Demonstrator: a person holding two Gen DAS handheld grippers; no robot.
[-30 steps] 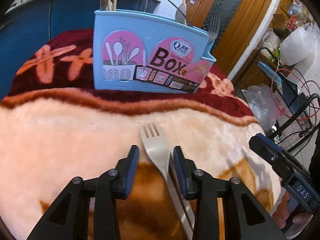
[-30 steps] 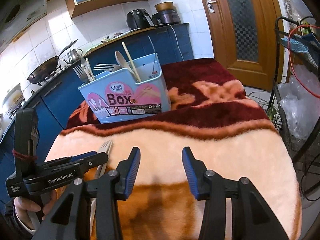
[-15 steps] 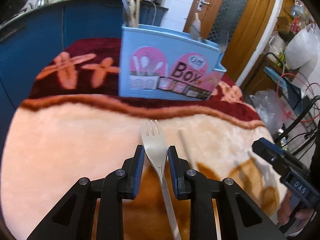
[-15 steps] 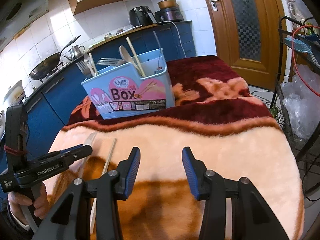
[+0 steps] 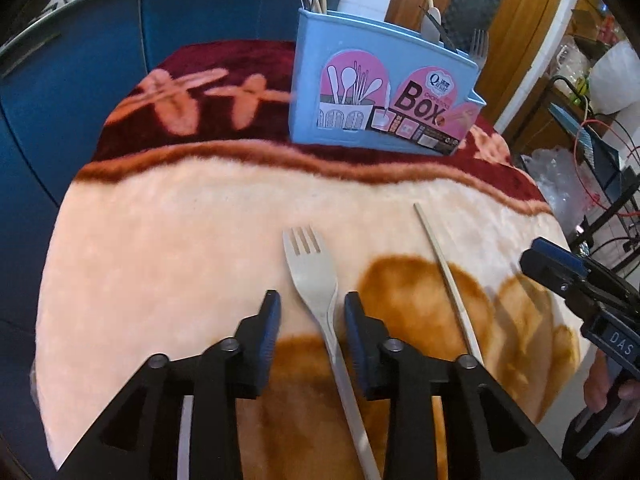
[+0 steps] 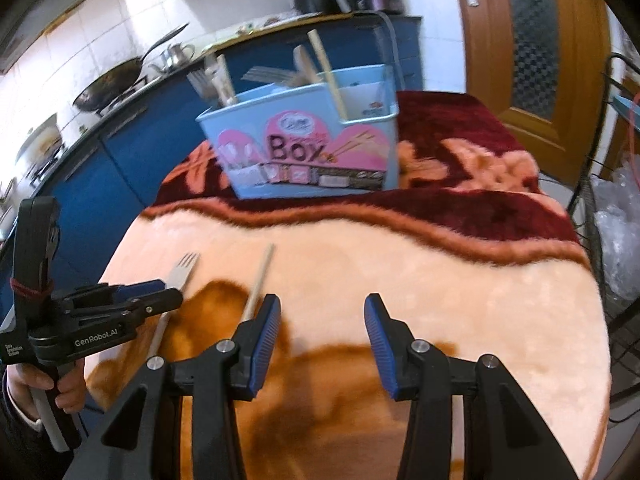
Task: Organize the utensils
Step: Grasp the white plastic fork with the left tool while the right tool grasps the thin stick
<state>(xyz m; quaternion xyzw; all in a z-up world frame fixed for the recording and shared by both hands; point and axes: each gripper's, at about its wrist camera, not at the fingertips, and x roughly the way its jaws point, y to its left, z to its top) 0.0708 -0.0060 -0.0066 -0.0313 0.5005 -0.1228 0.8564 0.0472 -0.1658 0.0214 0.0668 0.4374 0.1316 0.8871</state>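
A beige fork lies on the blanket, tines toward the blue utensil box, which holds several utensils. The fork's handle runs back between the jaws of my left gripper, which are opening; the pads stand off it on both sides. A single wooden chopstick lies to the fork's right. In the right wrist view my right gripper hangs open over the blanket, holding nothing. The chopstick lies just left of its left finger. Further left are the fork and the left gripper. The box stands behind.
The blanket's table drops off at the left, right and near edges. Blue kitchen cabinets stand behind the box. A wire rack with plastic bags is close on the right. A wooden door is beyond.
The left jaws closed on the fork half a second ago and have now spread apart. The left gripper has drawn back from the box. The right gripper has swung toward the chopstick.
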